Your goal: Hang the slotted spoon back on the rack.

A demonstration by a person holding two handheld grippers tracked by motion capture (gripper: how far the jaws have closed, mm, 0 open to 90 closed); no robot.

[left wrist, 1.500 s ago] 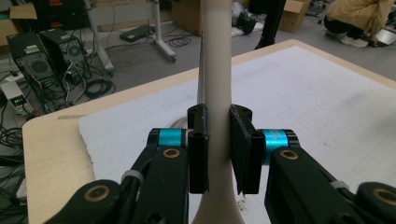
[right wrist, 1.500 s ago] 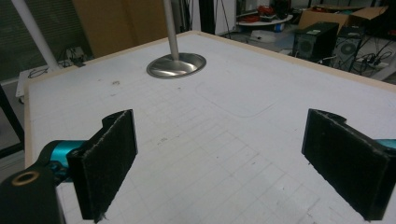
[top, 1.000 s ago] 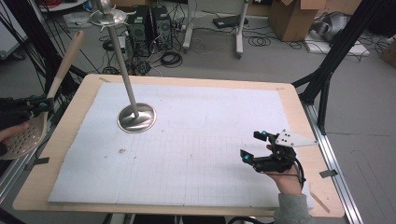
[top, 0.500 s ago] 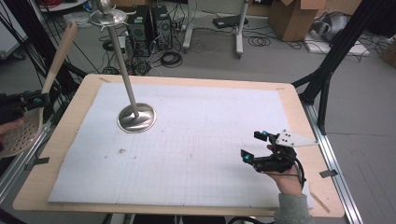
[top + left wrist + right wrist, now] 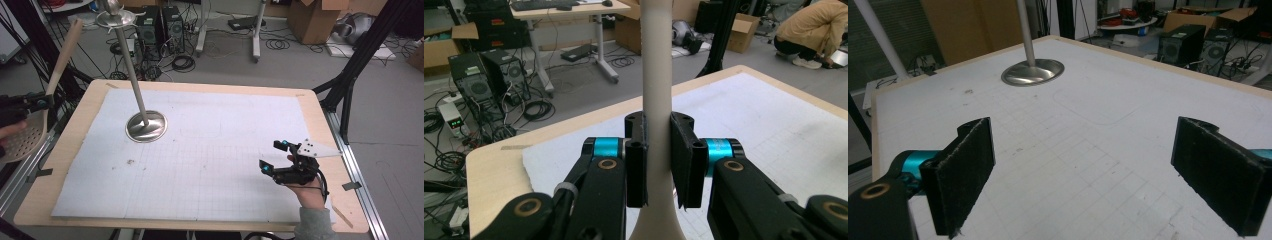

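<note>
Skimmer spoon (image 5: 30,125), a perforated bowl on a long pale wooden handle, hangs off the left edge of the desk (image 5: 60,165), well to the left of the metal stand (image 5: 142,95). My left hand-held gripper (image 5: 40,102) pinches the handle low down, just above the bowl; in the left gripper view the two black pads are pressed against the pale shaft (image 5: 656,75) from either side. The handle's long axis runs up and away from the bowl, tilting toward the stand's top, so the free end (image 5: 75,25) sits high and still left of the stand's round cap with its rim (image 5: 114,17).

My right hand-held gripper (image 5: 274,156) rests low over the white sheet (image 5: 225,130) near the desk's right front, well apart from the stand, its jaws spread wide with nothing between them; the right gripper view looks across the sheet to the stand's dish-shaped base (image 5: 1033,71).

As I judge it, the work is to bring the spoon to the stand, probably to hang it at the top. What matters is that the stand lies to the right of the spoon, on the desk, and my left hand is far nearer it than my right. The handle end leads, so I would carry it rightward and keep the tilt. The pole is thin and tall; a knock from the bowl could tip it.
</note>
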